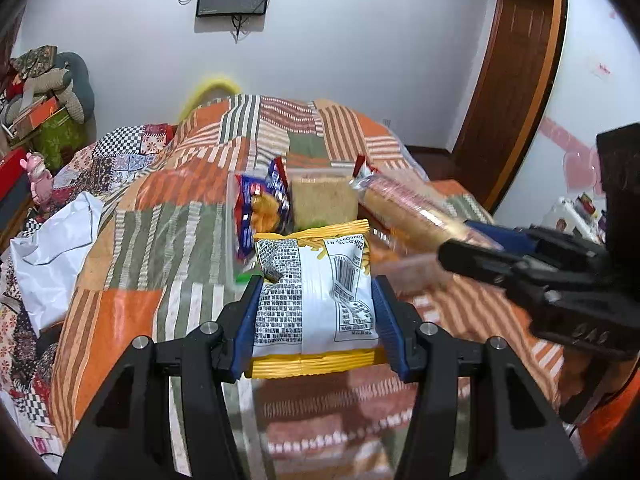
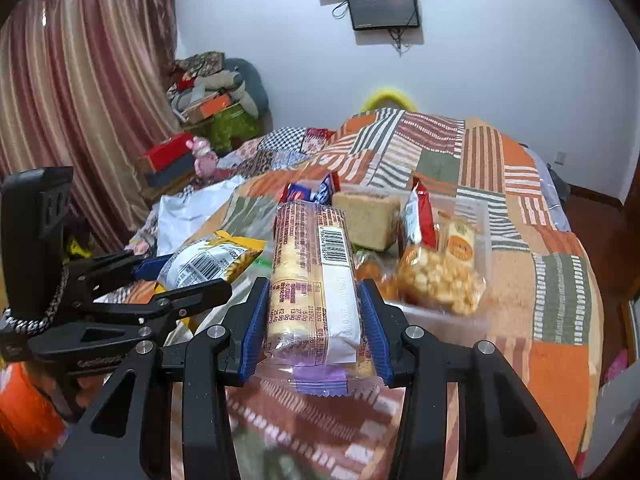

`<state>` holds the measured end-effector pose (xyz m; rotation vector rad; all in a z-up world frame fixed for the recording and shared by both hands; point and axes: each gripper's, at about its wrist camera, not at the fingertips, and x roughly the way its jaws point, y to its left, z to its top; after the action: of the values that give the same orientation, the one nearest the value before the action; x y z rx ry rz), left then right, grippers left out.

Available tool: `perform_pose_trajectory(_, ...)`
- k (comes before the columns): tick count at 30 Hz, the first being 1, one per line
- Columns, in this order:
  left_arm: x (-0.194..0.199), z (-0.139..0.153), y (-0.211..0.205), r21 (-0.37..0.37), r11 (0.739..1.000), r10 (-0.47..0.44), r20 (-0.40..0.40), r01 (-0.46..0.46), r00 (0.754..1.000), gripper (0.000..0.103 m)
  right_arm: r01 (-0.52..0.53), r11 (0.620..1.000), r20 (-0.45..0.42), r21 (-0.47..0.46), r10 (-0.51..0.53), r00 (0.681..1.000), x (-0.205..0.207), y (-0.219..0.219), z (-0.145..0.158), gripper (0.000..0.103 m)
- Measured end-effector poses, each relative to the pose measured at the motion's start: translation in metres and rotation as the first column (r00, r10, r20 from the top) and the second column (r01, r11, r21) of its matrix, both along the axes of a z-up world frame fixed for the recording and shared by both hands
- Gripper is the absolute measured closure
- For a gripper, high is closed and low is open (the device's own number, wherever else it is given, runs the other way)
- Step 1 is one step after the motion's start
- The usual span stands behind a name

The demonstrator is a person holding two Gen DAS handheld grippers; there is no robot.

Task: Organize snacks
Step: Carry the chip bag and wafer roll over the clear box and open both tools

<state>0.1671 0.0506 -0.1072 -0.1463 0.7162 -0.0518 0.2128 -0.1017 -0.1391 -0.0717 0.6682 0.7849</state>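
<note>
My left gripper (image 1: pixel 316 284) is shut on a yellow and white chip bag (image 1: pixel 316 292), held above the quilt; it also shows in the right wrist view (image 2: pixel 208 262). My right gripper (image 2: pixel 314 292) is shut on a long roll of crackers (image 2: pixel 310 276) in clear wrap, which also shows in the left wrist view (image 1: pixel 416 212). Just ahead lies a clear plastic box (image 2: pixel 482 216) that holds a blue snack bag (image 1: pixel 260 208), a tan block (image 1: pixel 324 200), a red-topped packet (image 2: pixel 418 216) and a bag of yellow puffs (image 2: pixel 440 280).
Everything rests on a bed with an orange, green and striped patchwork quilt (image 1: pixel 180 216). A white plastic bag (image 1: pixel 56 248) lies at the left. Clutter and boxes (image 2: pixel 208 92) pile in the far corner by the curtain (image 2: pixel 80 80). A wooden door frame (image 1: pixel 516 80) stands at the right.
</note>
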Motion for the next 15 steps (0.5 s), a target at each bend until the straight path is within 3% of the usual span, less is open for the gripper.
perform_pose_trajectory(5,0.024,-0.002,0.004,-0.016,1.000,0.016,-0.005,-0.016,1.000,0.050,0.018,1.000,-0.005,0.001,-0.018,1.000,0.018,0.008,-0.005,0.061)
perform_pose_trajectory(15,0.067,-0.018,0.015,0.022,0.999,0.050,-0.051,-0.049,0.997,0.049,0.032,0.997,-0.033,-0.073,-0.034,0.999,0.056,0.029,-0.019,0.059)
